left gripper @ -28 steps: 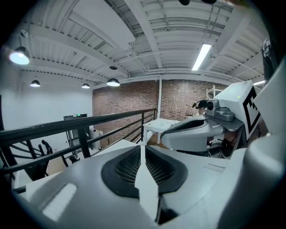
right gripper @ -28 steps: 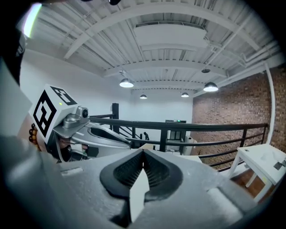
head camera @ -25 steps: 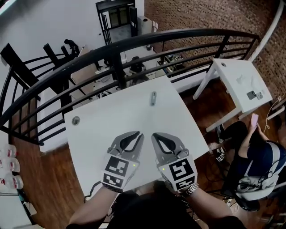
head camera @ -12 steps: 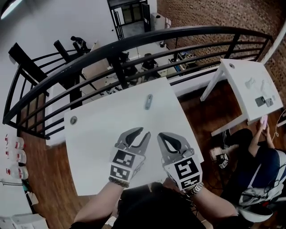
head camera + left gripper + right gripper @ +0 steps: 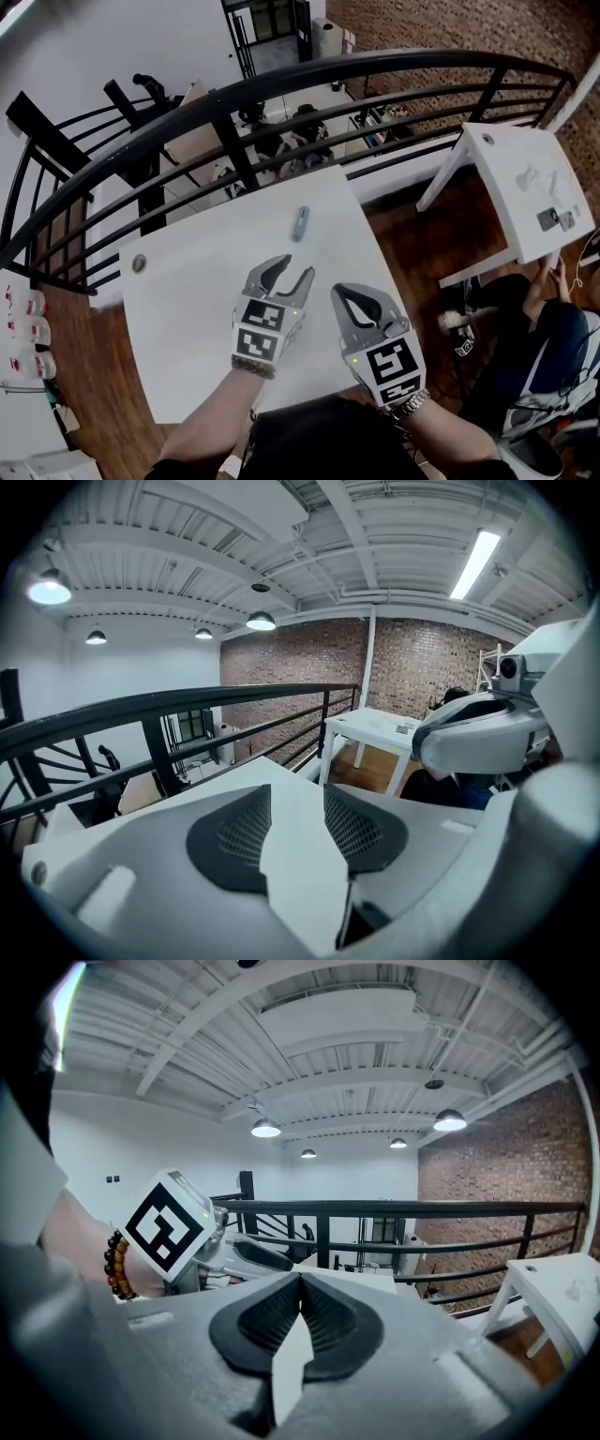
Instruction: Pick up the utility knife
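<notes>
Nearest the viewer, the right gripper [image 5: 340,294] hangs over the near right part of the white table [image 5: 187,319]. Its jaws are together at the tips with nothing between them, so it is judged idle and out of the way of the reach. Just left of it and slightly farther, the left gripper [image 5: 294,268] points toward the far edge with its jaws apart. They have just been opening, and only bare tabletop shows in the gap, which suits a hand preparing to straddle a slim body. Farther still, apart from both grippers and roughly in line with the left one, the utility knife [image 5: 300,223] lies flat near the table's far edge. Its long axis runs roughly near to far, so the open jaws would meet it across its narrow width. A small round fitting [image 5: 139,263] sits near the far left corner. Beyond the table curves a black railing [image 5: 281,89], and a second white table [image 5: 525,178] stands at far right. The knife is not yet grasped.
</notes>
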The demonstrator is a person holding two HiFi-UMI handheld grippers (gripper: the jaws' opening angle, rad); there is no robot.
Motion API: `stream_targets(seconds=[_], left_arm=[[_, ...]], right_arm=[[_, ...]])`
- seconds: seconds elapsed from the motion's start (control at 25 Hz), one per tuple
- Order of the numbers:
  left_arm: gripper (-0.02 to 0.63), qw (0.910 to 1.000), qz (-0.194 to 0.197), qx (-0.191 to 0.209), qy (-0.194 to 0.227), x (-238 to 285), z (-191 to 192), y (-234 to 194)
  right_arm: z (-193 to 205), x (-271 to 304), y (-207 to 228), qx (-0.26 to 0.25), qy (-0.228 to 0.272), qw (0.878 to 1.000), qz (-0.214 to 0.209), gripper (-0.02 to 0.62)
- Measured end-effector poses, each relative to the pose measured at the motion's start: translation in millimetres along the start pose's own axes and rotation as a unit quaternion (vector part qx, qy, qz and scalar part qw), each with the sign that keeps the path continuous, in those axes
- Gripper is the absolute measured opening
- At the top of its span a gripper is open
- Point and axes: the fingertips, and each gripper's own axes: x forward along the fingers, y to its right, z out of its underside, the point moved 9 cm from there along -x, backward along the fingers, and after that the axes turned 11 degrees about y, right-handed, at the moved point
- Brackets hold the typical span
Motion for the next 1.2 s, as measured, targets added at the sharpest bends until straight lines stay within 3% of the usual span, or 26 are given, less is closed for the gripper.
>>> stream_targets(seconds=[0.28, 0.52, 1.2], left_arm=[[0.206, 0.9996, -0.022, -0.017, -0.008, 60.2, 20.8, -32.6], [0.236, 0.9981, -0.055, -0.004, -0.028, 116.2, 38.1, -59.8], [0.262, 0.9925, -0.072, 0.003, -0.098, 193.0, 76.8, -100.8]], right_arm=[[23.9, 38.7, 29.0, 0.008, -0.031, 0.999, -0.005, -0.008], [53.4, 65.4, 57.1, 0.031, -0.06, 0.998, -0.006, -0.008], [82.7, 115.1, 84.7, 0.063, -0.088, 0.994, 0.0, -0.008]])
